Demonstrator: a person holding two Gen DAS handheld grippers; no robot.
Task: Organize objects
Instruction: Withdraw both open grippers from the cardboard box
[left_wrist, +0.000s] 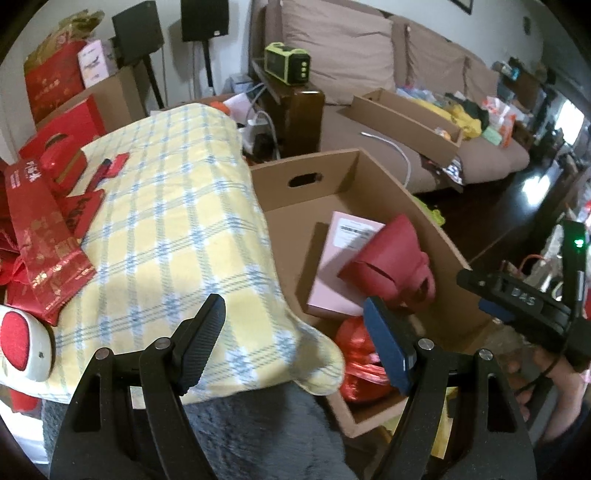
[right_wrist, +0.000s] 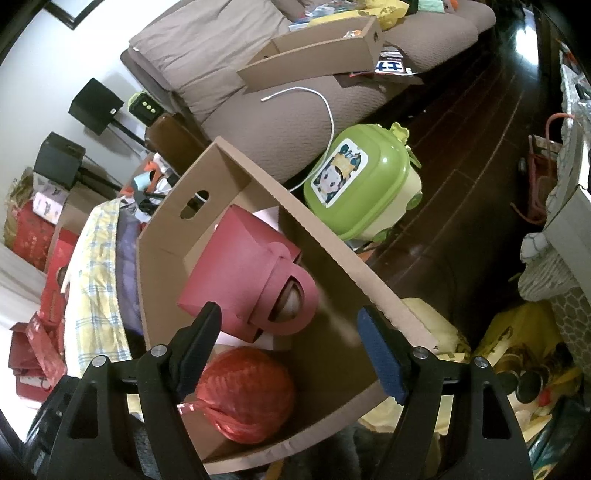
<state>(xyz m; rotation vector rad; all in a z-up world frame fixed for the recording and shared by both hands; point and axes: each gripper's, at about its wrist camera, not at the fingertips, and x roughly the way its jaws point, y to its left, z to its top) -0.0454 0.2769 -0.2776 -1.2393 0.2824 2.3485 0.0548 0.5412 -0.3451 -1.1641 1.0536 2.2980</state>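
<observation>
Both tongs are spread wide, nothing between the fingers of either one. The left tongs hang over the corner of a yellow-and-blue checked cloth, which drapes over a grey fuzzy layer and touches the side of the box. The right tongs point down into that box, empty, with their fingers just above what lies inside.

The box is plain brown cardboard, open on top, with an oval hand slot cut in its end wall. Inside it: a red carton, matte dusty red, folded like a gift carrier with a rounded handle flap, a round cut-out showing something pale behind it. It lies tilted on its side, resting on a pink flat box with a white label. Nearer the tongs sits a red ball of plastic twine, glossy and crinkled, a loose strand trailing off it, snug against the near wall.

To the left of the cloth lies a heap of red bags and packets with gold print, well apart from the box. In the left view the right tongs show at the far right edge, held in a hand. Beyond the box, a green toy case sits on the dark floor beside the brown sofa.
</observation>
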